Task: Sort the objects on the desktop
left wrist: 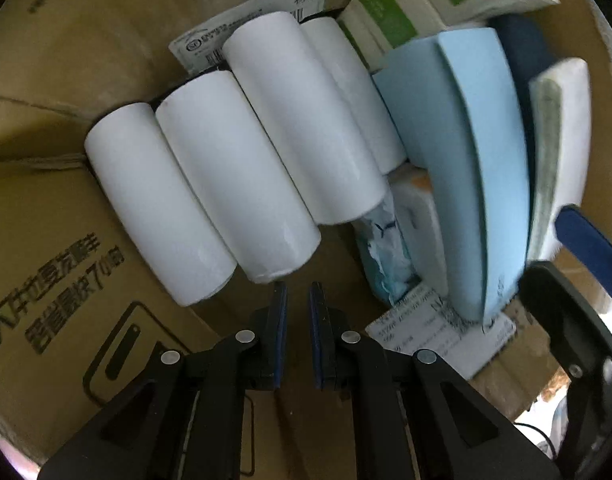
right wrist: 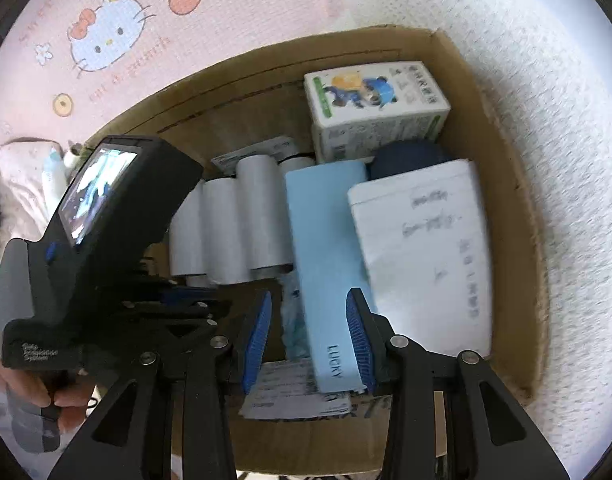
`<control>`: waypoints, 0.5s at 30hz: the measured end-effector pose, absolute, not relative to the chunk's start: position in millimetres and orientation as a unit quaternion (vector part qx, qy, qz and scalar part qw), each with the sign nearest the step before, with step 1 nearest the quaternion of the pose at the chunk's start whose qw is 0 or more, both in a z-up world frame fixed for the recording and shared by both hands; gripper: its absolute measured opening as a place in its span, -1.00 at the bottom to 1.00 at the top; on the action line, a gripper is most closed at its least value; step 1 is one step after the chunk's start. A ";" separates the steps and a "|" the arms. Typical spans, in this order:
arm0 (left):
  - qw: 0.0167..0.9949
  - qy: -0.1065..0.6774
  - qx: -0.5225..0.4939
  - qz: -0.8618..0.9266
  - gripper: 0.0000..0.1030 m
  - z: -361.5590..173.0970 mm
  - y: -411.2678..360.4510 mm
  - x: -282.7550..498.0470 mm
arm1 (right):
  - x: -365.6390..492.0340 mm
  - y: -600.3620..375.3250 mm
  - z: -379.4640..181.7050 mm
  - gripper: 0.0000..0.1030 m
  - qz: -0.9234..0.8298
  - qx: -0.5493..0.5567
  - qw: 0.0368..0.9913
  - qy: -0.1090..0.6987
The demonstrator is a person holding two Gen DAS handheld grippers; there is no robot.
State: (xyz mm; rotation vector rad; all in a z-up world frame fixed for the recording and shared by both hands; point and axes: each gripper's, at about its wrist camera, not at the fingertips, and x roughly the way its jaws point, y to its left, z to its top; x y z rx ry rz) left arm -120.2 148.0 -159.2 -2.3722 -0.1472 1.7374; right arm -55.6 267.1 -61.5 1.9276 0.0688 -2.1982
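Several white rolls [left wrist: 234, 168] lie side by side in a cardboard box [left wrist: 58, 240], also in the right wrist view [right wrist: 230, 232]. My left gripper [left wrist: 298, 304] sits just in front of them, jaws nearly together and empty. A light blue box [left wrist: 470, 184] marked LUCKY [right wrist: 326, 264] stands on its edge beside the rolls. My right gripper [right wrist: 310, 336] is open above the box; the blue box's near end lies between its fingers, against the right pad. A white packet [right wrist: 426, 248] leans right of it. The right gripper's blue fingertip [left wrist: 590, 248] shows in the left wrist view.
A green and white tissue pack [right wrist: 374, 108] and a dark blue object [right wrist: 410, 158] stand at the box's far end. A crumpled packet [left wrist: 386, 256] and shipping labels [left wrist: 426, 332] lie on the box floor. A pink cartoon cloth [right wrist: 106, 32] and white quilted surface [right wrist: 566, 160] surround the box.
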 end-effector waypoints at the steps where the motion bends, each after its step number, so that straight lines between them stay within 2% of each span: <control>1: 0.092 -0.053 -0.802 0.588 -0.75 -160.7 146.7 -122.0 | -56.8 266.8 -60.4 -0.30 -0.749 0.653 0.108 0.029; 7: 0.064 -0.105 -0.805 0.580 -0.74 -164.1 131.8 -133.5 | -62.0 268.6 -56.5 -0.30 -0.755 0.646 0.105 0.036; 12: 0.072 -0.102 -0.800 0.587 -0.75 -158.5 133.9 -131.4 | -61.0 265.7 -56.2 -0.30 -0.753 0.647 0.106 0.053; 14: 0.090 -0.088 -0.796 0.592 -0.57 -152.6 137.3 -129.2 | -58.4 261.8 -59.3 -0.30 -0.747 0.652 0.113 0.061; 15: 0.098 -0.081 -0.795 0.593 -0.33 -148.0 138.0 -127.4 | -57.2 260.4 -60.9 -0.30 -0.743 0.656 0.116 0.064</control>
